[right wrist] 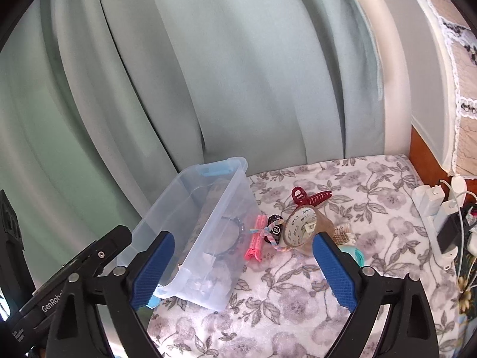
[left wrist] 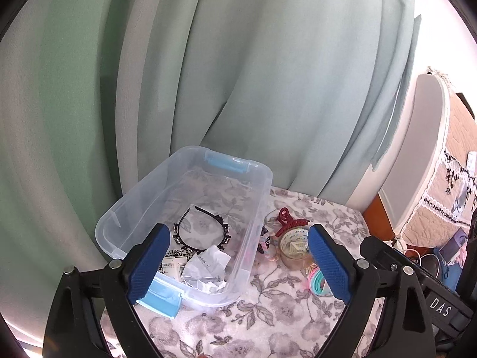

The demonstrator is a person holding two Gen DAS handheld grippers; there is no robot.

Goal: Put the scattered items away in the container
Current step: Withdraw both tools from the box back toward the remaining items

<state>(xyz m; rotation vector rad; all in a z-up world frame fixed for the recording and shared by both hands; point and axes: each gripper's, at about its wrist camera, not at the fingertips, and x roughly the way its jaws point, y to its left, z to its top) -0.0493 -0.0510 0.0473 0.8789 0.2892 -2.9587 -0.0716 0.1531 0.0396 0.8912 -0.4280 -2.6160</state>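
Note:
A clear plastic box with blue latches stands on a floral cloth; it also shows in the right wrist view. Inside lie a black beaded headband, crumpled paper and a labelled packet. Beside it lie a dark red claw clip, a tape roll, a pink clip, a braided tie and pastel hair ties. My left gripper is open and empty above the box's near end. My right gripper is open and empty in front of the scattered items.
Green curtains hang behind the table. A power strip with chargers and cables lies at the right edge. A cushioned chair back with lace cover stands to the right. The other gripper's body is at the left.

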